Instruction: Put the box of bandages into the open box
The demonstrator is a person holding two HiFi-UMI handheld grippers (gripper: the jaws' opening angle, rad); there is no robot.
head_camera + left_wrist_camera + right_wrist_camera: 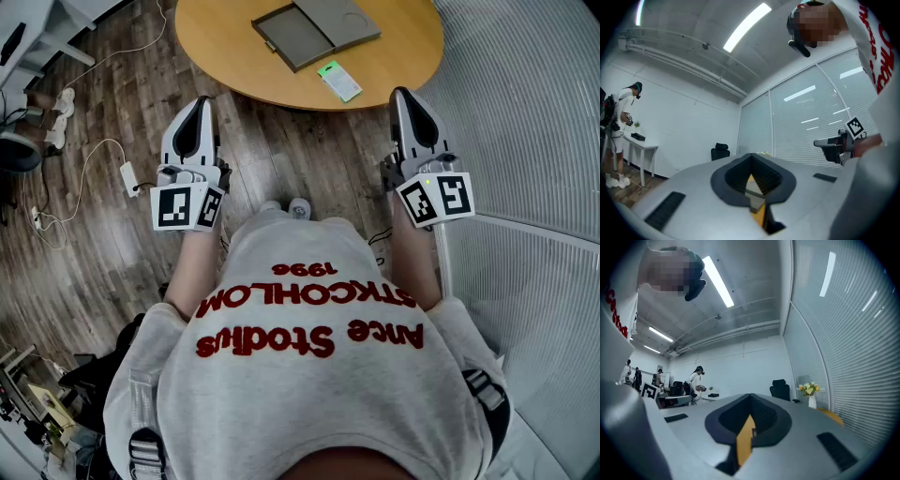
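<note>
Head view entry.

- **Bandage box** (pixel 339 81): green and white, flat on the surface near its near edge. It is just beside the open box but apart from it, and nothing grips it. Judged not yet picked up.
- **Open box** (pixel 314 31): grey, upper centre of frame, lid laid back so the tray faces up. Judged ready to receive.
- **Surface** (pixel 225 47): round, tan wood, otherwise bare where visible.
- **Left gripper** (pixel 195 120) and **right gripper** (pixel 411 111): held low at either side of the person's sweatshirt (pixel 309 375), over the floor and well short of the surface. Both point toward the surface. The gripper views look up toward the ceiling, which fits a rest pose.
- **Fingers** (pixel 693 187): pressed together on both grippers, nothing between them.
- **Floor** (pixel 122 262): dark wood planks, with white cables (pixel 89 159) trailing at left of frame.
- **Room**: a blinds wall (pixel 525 112) fills the right of frame. There is a strip light (pixel 746 21) overhead, a black chair (pixel 780 389), and flowers (pixel 808 389) by the blinds. Another person (pixel 621 126) stands at a white table at far left.
</note>
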